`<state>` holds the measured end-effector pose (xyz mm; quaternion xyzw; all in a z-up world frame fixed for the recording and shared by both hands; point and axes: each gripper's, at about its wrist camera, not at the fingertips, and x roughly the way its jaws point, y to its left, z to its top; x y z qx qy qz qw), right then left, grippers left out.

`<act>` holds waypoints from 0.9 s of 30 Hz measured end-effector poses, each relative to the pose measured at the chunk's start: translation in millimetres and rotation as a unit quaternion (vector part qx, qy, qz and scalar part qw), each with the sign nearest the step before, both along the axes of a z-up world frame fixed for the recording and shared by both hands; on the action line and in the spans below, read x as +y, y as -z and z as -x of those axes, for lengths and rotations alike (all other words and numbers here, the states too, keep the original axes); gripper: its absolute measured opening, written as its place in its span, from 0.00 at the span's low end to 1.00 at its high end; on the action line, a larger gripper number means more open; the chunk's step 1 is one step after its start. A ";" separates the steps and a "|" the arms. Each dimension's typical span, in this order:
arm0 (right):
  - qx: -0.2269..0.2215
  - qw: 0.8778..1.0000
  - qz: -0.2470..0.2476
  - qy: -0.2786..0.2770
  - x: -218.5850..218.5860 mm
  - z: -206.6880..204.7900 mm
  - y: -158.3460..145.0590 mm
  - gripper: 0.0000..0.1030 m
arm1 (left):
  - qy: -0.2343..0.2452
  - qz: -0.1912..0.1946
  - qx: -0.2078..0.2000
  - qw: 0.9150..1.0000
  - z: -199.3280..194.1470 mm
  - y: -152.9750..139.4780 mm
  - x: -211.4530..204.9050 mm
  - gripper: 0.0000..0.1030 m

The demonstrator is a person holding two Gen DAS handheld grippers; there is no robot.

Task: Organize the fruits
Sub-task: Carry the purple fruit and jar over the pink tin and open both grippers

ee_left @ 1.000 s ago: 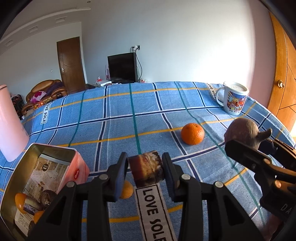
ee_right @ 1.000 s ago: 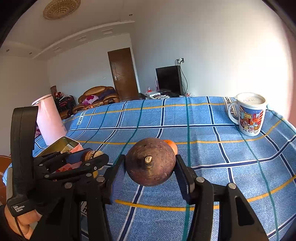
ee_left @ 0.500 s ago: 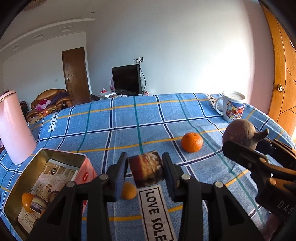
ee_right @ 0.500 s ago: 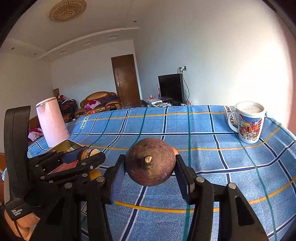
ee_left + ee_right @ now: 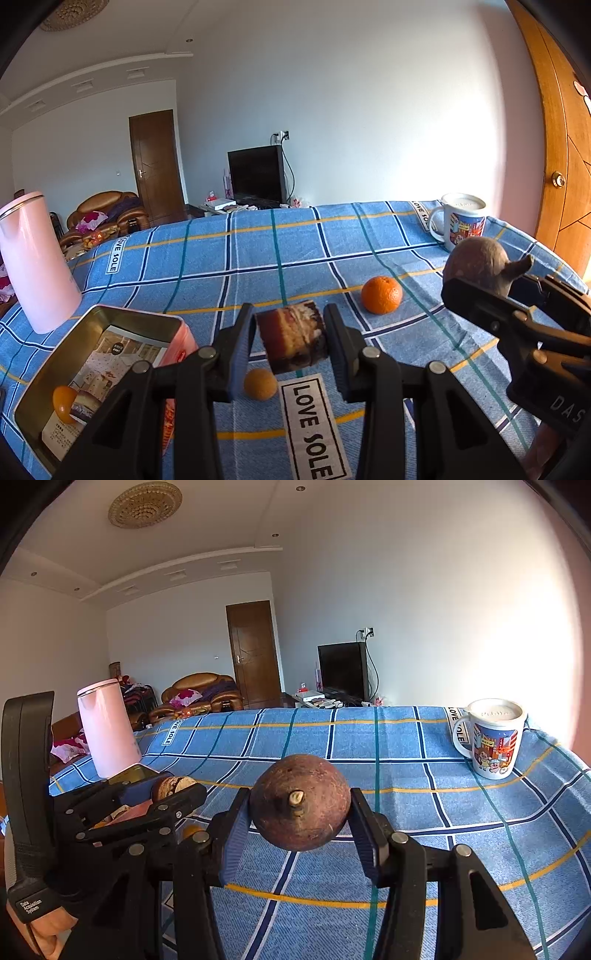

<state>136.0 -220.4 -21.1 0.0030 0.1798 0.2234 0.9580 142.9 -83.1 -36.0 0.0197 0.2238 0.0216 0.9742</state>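
My left gripper is shut on a brown layered block of cake, held above the blue checked cloth. My right gripper is shut on a round brown fruit with a stub stem; it also shows in the left wrist view. An orange lies on the cloth ahead between the grippers. A small orange fruit lies under the left gripper. An open metal tin at lower left holds a small orange fruit and a dark piece.
A pink kettle stands at the left behind the tin. A printed mug stands at the far right corner of the table. A "LOVE SOLE" label lies on the cloth. The table edge drops off at the right.
Both grippers have risen and tilted up, so the table sits lower in view. Each keeps its hold. The tin and fruits on the cloth have not moved.
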 end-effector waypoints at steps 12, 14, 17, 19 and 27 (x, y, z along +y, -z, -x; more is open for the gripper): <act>-0.024 1.000 0.003 -0.001 0.7 8.5 -3.6 0.52 | -0.002 -0.003 -0.017 1.000 12.3 -2.6 -0.5 0.38; -0.028 1.000 0.007 -0.002 1.8 9.5 -4.3 0.52 | -0.003 -0.003 -0.019 1.000 15.0 -2.9 1.0 0.38; -0.035 0.999 0.016 -0.001 4.9 12.0 -4.6 0.52 | -0.004 0.000 -0.022 1.000 19.2 -3.4 5.4 0.38; -0.035 0.999 0.017 0.000 5.9 13.3 -4.3 0.52 | -0.005 0.000 -0.024 1.000 22.1 -3.7 9.2 0.38; -0.011 1.000 0.016 -0.010 18.0 13.5 -1.7 0.52 | -0.008 0.020 -0.026 0.999 33.5 -3.9 32.1 0.38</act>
